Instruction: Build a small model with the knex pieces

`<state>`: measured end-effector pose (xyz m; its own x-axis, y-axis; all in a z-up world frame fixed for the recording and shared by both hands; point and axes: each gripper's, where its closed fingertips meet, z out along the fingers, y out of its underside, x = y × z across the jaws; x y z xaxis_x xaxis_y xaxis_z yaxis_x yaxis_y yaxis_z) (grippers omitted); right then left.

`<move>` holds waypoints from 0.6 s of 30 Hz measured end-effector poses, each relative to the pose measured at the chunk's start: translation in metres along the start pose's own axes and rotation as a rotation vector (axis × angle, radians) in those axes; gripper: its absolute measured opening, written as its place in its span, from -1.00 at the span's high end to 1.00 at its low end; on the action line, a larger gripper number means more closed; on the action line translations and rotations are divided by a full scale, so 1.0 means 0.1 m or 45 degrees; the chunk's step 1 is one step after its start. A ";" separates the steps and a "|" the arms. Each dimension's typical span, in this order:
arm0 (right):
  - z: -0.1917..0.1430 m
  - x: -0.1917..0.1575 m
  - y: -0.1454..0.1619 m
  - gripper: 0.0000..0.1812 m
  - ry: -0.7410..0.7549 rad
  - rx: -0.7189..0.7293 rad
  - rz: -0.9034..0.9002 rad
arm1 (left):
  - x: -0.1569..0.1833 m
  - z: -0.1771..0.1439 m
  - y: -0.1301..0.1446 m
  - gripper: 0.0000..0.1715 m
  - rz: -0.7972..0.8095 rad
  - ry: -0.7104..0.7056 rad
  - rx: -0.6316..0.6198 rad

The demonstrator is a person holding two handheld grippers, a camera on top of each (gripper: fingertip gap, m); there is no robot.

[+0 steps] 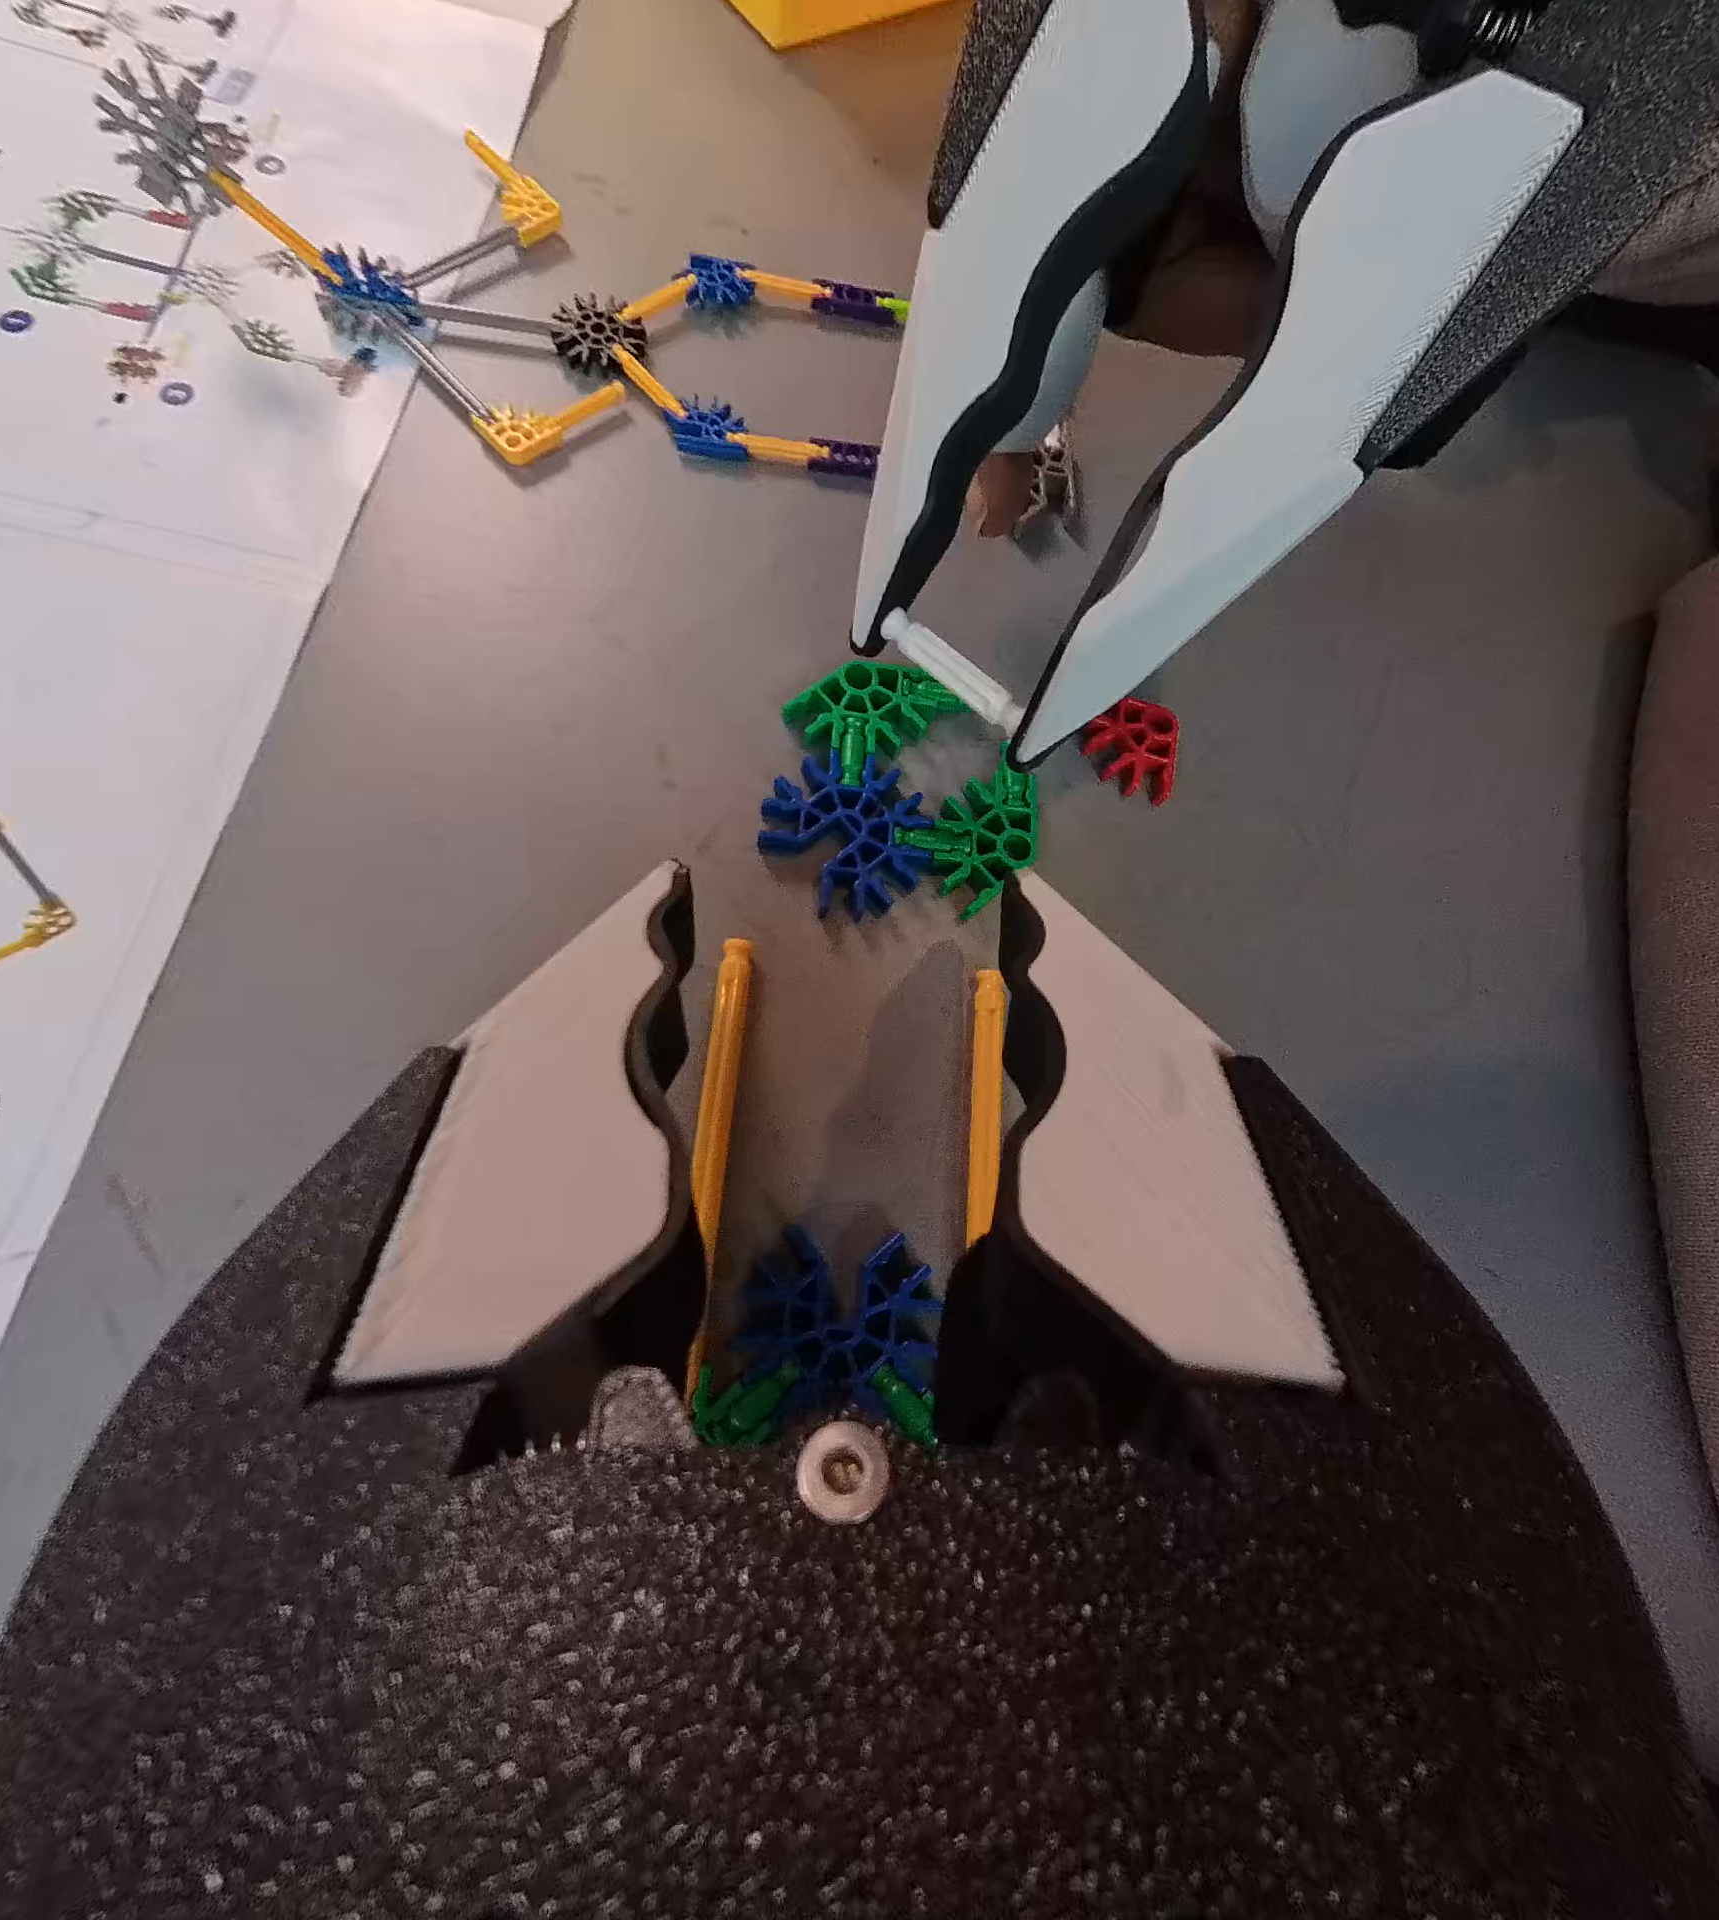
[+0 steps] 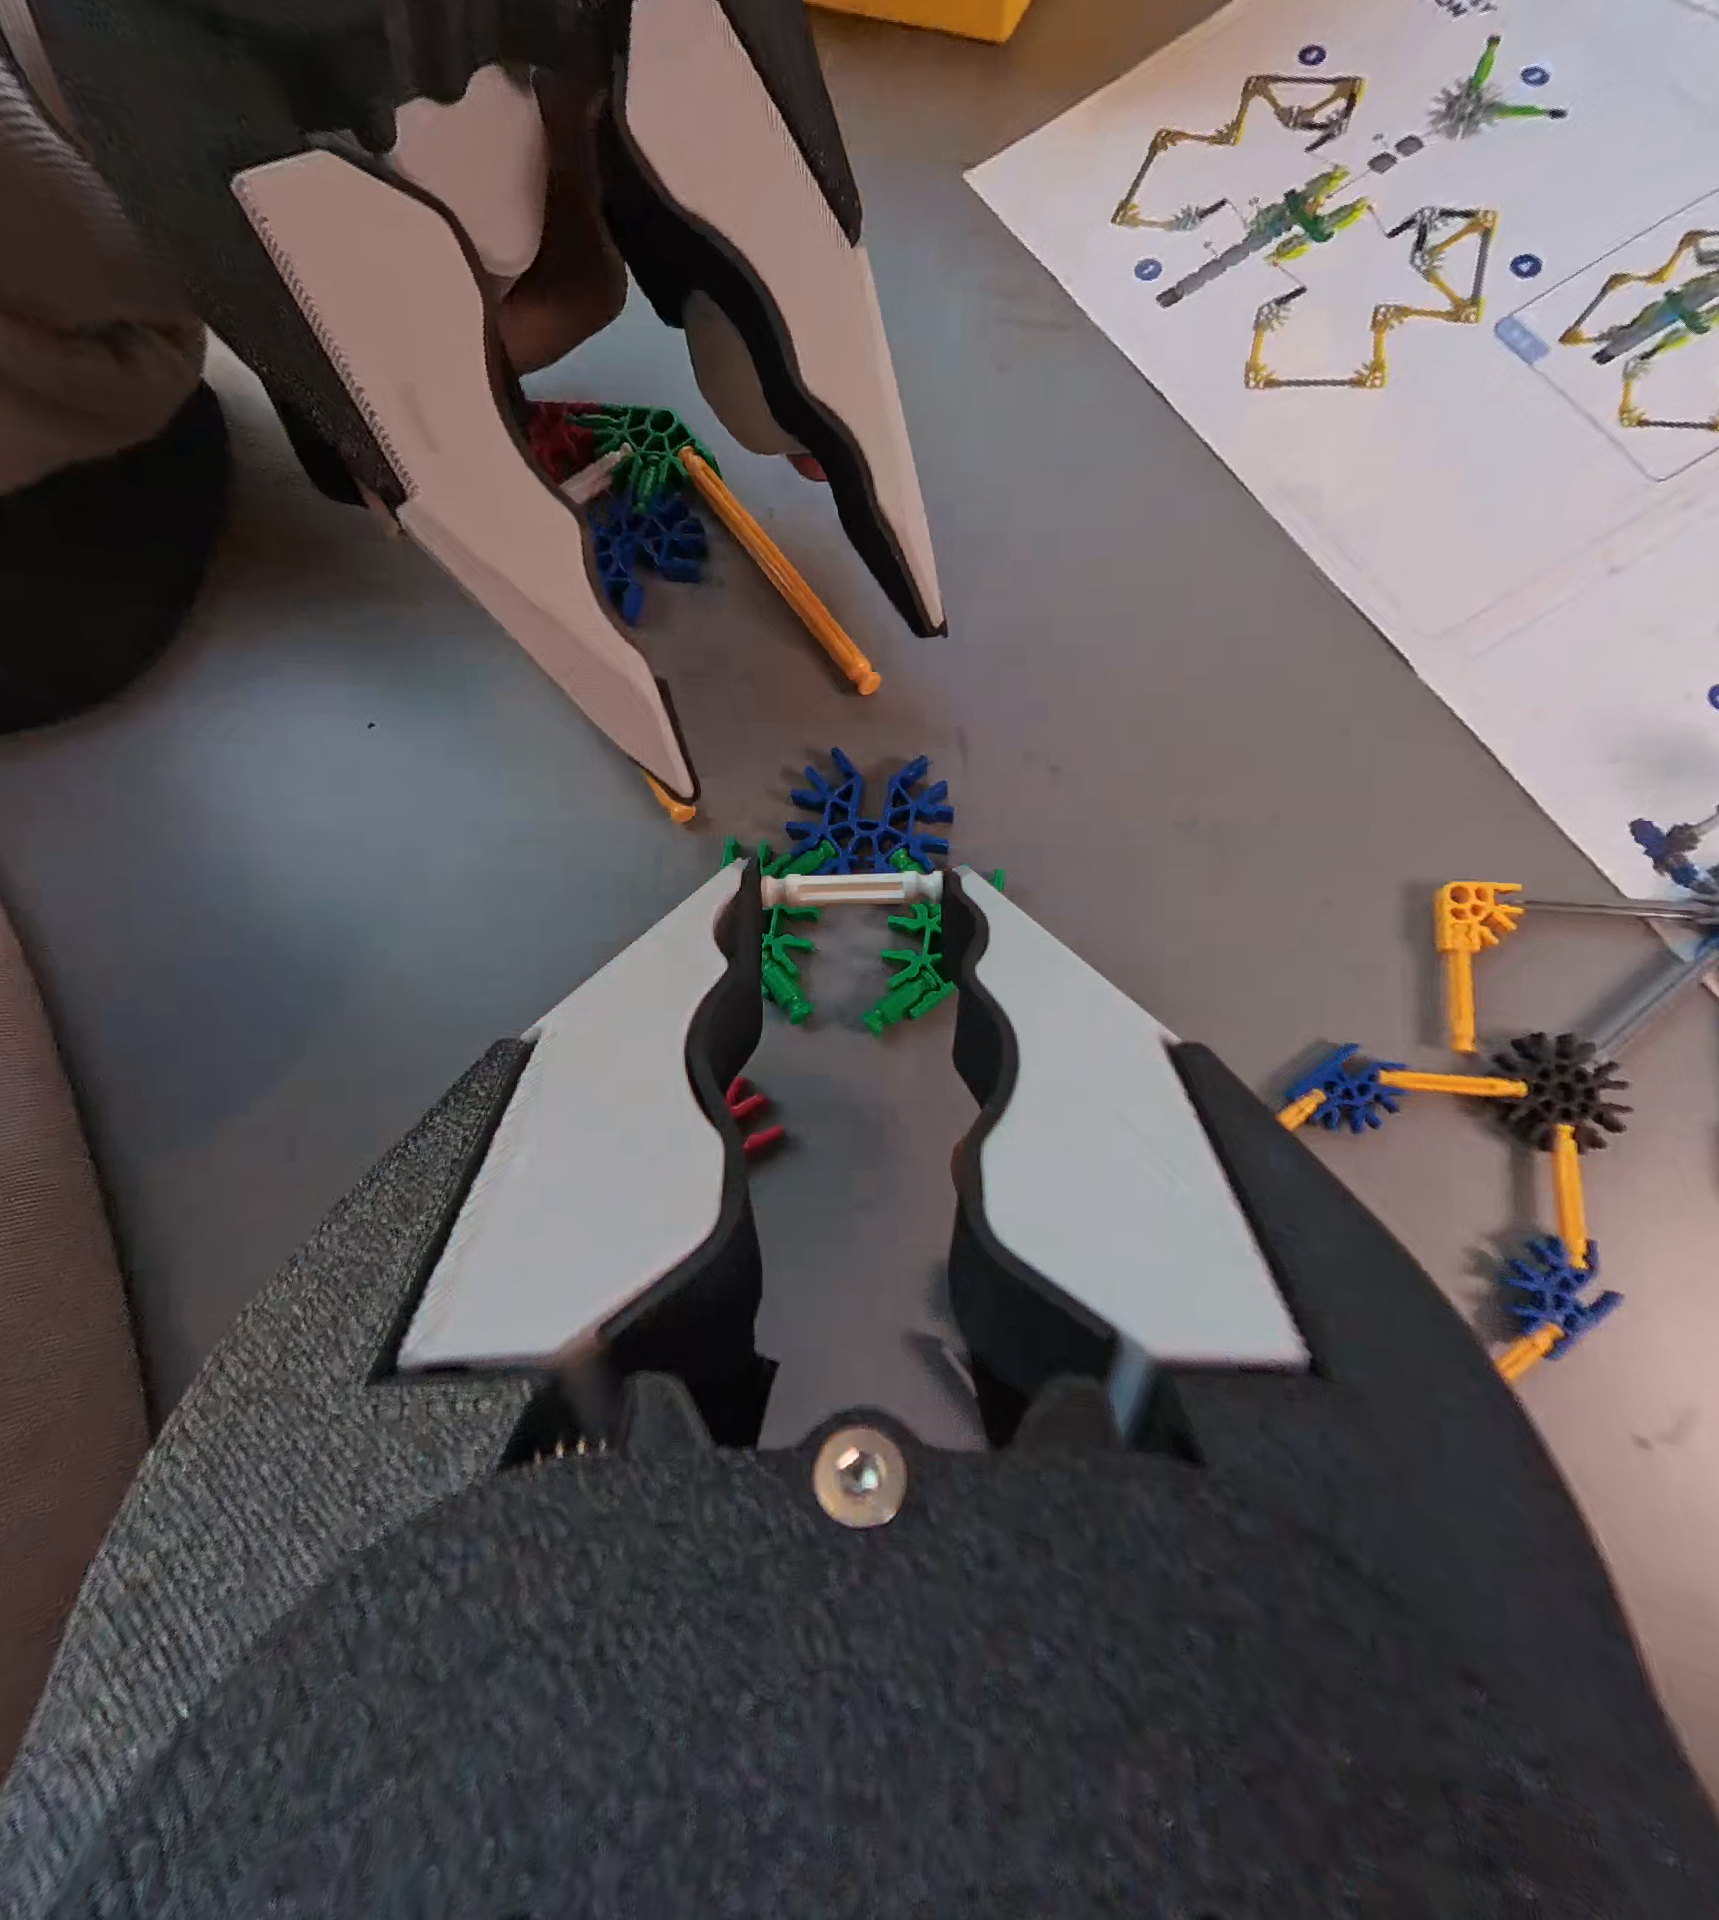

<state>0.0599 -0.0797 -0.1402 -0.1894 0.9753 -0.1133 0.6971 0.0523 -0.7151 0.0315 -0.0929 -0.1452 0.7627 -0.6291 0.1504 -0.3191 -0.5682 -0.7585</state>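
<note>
My right gripper [image 2: 850,885] is shut on a short white rod [image 2: 850,889], pinched end to end between the fingertips. It holds the rod just above a blue connector [image 2: 870,810] joined to two green connectors [image 2: 782,935]. A red connector [image 1: 1135,748] lies beside them. The left wrist view shows the right gripper [image 1: 943,701] with the white rod [image 1: 948,675]. My left gripper [image 1: 847,888] is open. It straddles a second blue connector [image 1: 834,1320] with two yellow rods [image 1: 725,1091] lying between the fingers, and it also shows in the right wrist view [image 2: 803,712].
A larger built model of rods and connectors [image 1: 595,332] lies on the grey table [image 1: 522,727], partly on a white instruction sheet [image 1: 159,520]. A yellow box [image 1: 834,21] stands at the far edge. A person's brown sleeve [image 2: 3,1039] is close beside the grippers. Across from one pair of fingers to the other is roughly 4 cm.
</note>
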 end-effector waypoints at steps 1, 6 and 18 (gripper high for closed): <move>0.00 0.00 0.02 0.64 0.028 -0.021 -0.014 | 0.03 0.04 0.03 0.31 0.006 0.015 -0.021; 0.05 -0.03 0.09 0.64 0.086 -0.091 -0.048 | 0.06 0.18 0.11 0.43 0.085 0.001 -0.123; 0.09 0.03 0.20 0.64 0.097 -0.153 -0.048 | 0.25 0.21 0.14 0.53 0.090 0.045 -0.152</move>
<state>0.0670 -0.0777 -0.1605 -0.1669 0.9855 -0.0321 0.7690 0.1097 -0.6298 0.0580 -0.1056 -0.1647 0.7161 -0.6871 0.1231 -0.4379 -0.5795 -0.6873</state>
